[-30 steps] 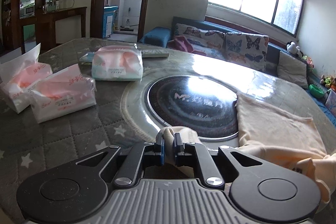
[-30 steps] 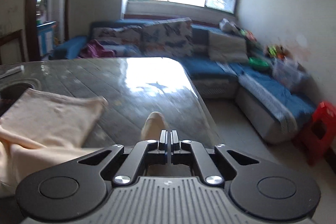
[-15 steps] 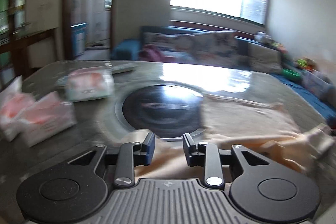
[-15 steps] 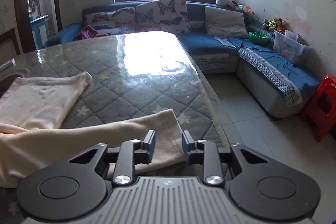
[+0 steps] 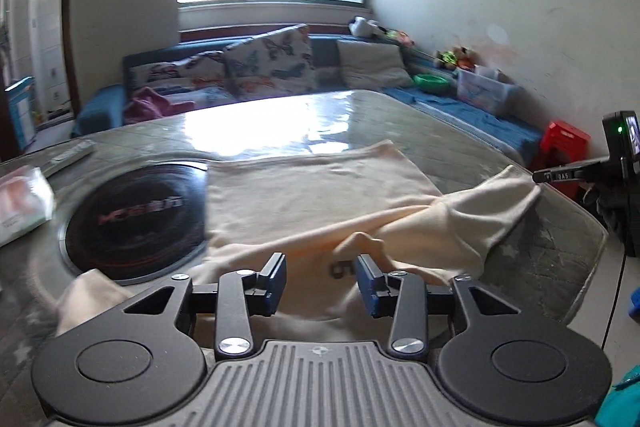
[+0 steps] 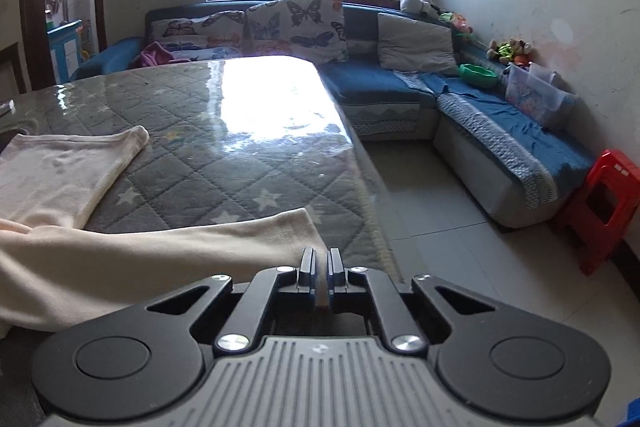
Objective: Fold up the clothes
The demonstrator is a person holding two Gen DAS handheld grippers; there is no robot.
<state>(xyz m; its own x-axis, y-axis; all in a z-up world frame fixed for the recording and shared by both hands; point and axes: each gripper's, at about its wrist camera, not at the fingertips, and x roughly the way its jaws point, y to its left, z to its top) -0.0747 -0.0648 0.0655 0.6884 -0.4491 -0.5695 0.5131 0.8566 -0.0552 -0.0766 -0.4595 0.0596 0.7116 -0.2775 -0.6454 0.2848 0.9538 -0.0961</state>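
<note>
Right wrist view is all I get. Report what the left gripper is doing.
Observer: The left gripper hovers over the cream long-sleeved garment. Its jaws are opening, with no cloth pinched between them.
Operator: Tell me what lies left of that garment.
Observer: A round black glass cooktop. The garment's left edge reaches its rim.
Operator: Describe my sleeve end from that side.
Observer: The sleeve lifts off the quilted grey table cover up to the tip of the right gripper.
</note>
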